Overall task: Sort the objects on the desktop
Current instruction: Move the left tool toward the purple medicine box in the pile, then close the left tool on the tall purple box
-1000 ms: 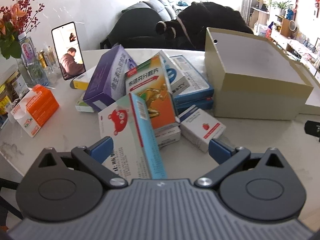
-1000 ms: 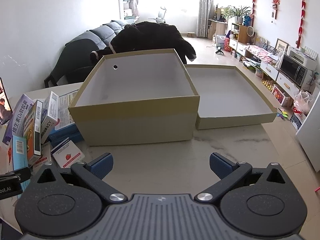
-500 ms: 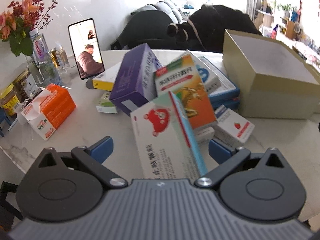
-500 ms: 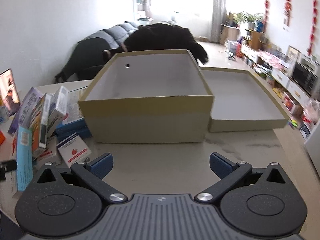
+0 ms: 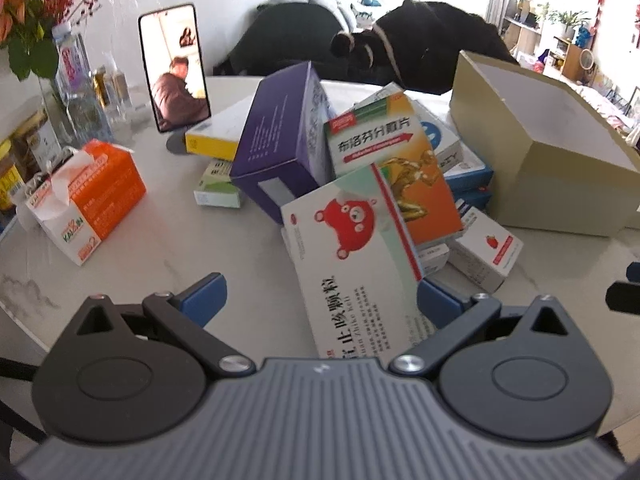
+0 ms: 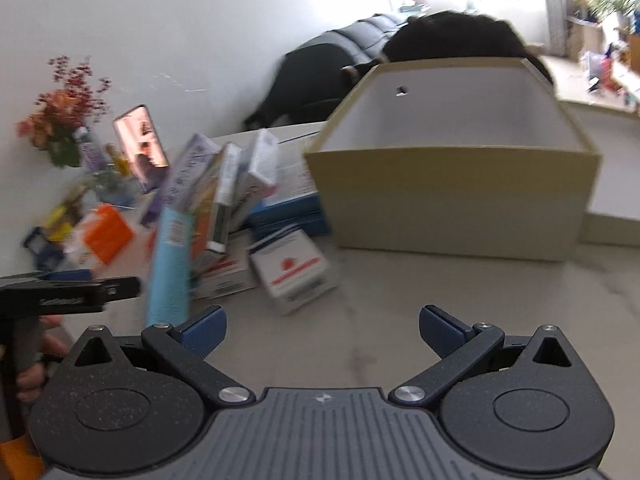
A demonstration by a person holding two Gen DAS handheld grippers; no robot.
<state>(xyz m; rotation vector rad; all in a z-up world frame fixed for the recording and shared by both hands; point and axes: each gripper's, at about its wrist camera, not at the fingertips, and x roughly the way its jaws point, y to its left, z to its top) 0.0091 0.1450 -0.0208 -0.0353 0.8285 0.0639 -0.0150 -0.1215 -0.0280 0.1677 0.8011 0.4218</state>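
A white medicine box with a red bear (image 5: 352, 264) leans against a pile of boxes on the marble table (image 5: 132, 264). My left gripper (image 5: 320, 298) is open and straddles its lower end. The right fingertip is close against the box's edge; the left fingertip stands apart. In the right wrist view the same box shows its cyan side (image 6: 170, 264). My right gripper (image 6: 322, 326) is open above bare table with nothing between its fingers, in front of a small strawberry box (image 6: 296, 272). Behind it stands an open cardboard box (image 6: 452, 200), empty inside.
The pile holds a purple box (image 5: 276, 140), an orange and green box (image 5: 396, 160), blue boxes (image 5: 468, 172) and a yellow box (image 5: 216, 136). An orange tissue box (image 5: 92, 196), a propped phone (image 5: 175, 68) and a flower vase (image 5: 68, 80) stand left. The cardboard lid (image 6: 612, 216) lies right.
My left gripper has swung round and closed in, so the bear box now lies between its fingers. My right gripper has turned left toward the pile; its view is blurred.
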